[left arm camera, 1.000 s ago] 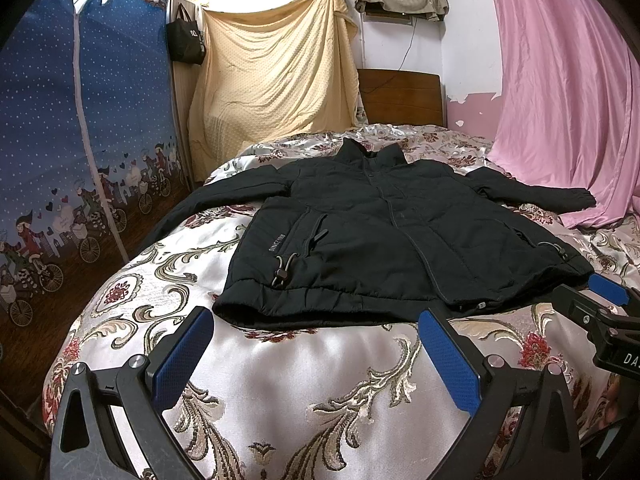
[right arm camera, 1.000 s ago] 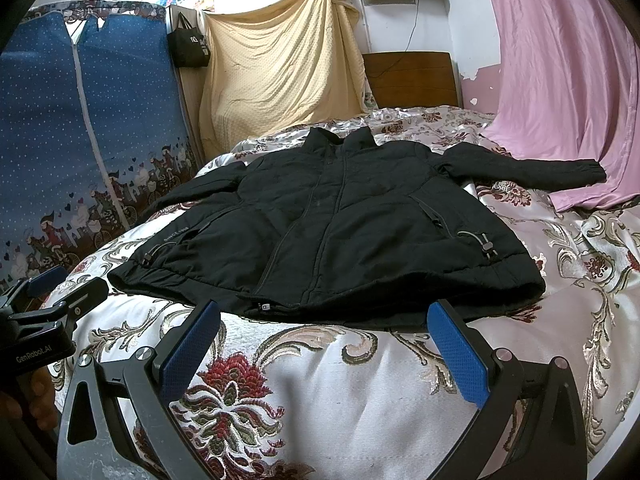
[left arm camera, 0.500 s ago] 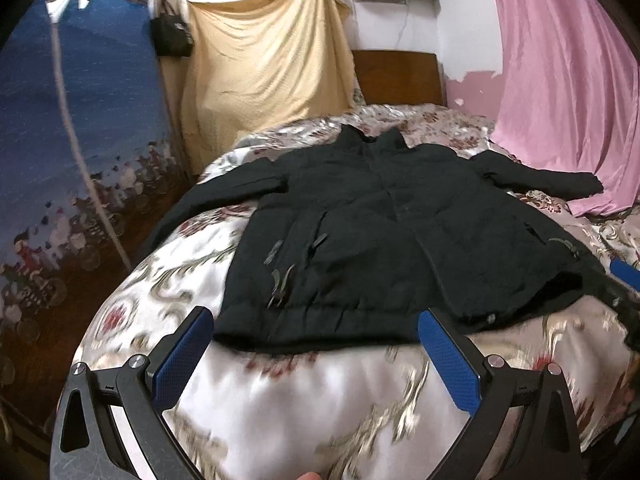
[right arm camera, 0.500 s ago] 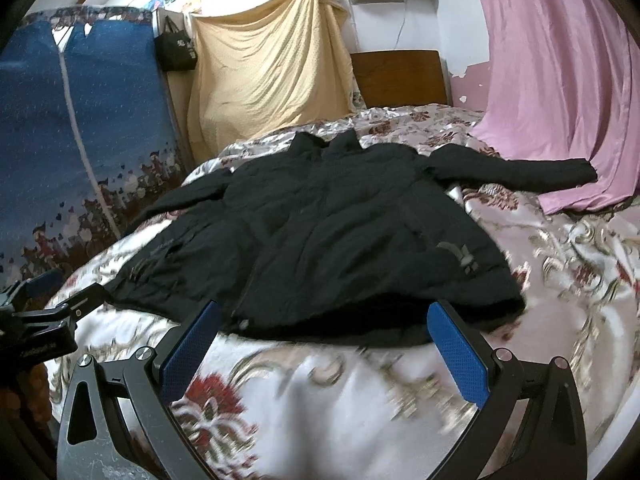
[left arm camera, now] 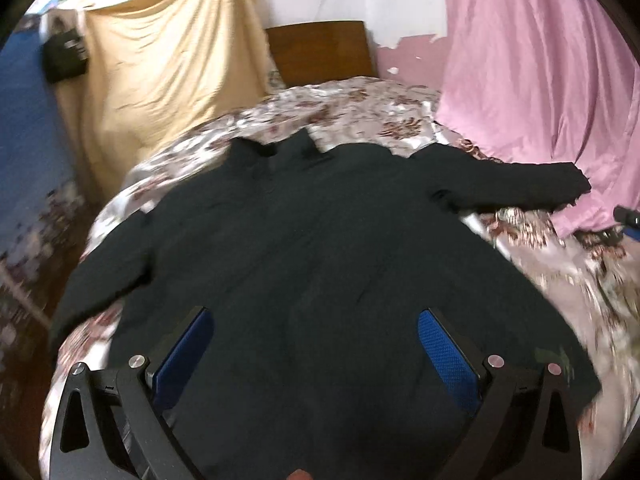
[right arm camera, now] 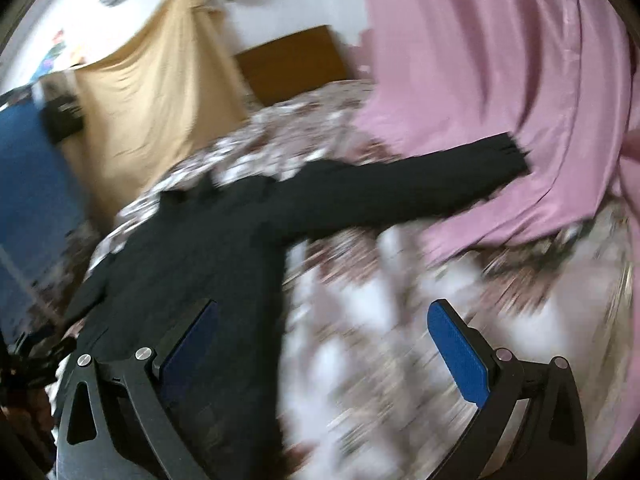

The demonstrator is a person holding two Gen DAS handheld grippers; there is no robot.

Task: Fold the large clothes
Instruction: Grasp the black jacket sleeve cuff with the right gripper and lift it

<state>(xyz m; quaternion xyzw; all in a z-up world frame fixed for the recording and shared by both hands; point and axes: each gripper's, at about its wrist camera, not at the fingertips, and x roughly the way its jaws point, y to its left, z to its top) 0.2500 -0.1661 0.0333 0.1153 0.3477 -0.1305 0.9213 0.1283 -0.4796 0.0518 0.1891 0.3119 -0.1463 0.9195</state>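
A floral satin bed (left arm camera: 360, 100) is filling the room, a black padded jacket (left arm camera: 304, 248) lying spread flat across it.

I am hovering my left gripper (left arm camera: 316, 344) over its lower body and my right gripper (right arm camera: 324, 344) over its right edge, both with jaws wide apart, gripping nothing. It is looking bulky, soft and slippery on satin; I am judging the outstretched sleeve (right arm camera: 400, 192) cuff the best hold.
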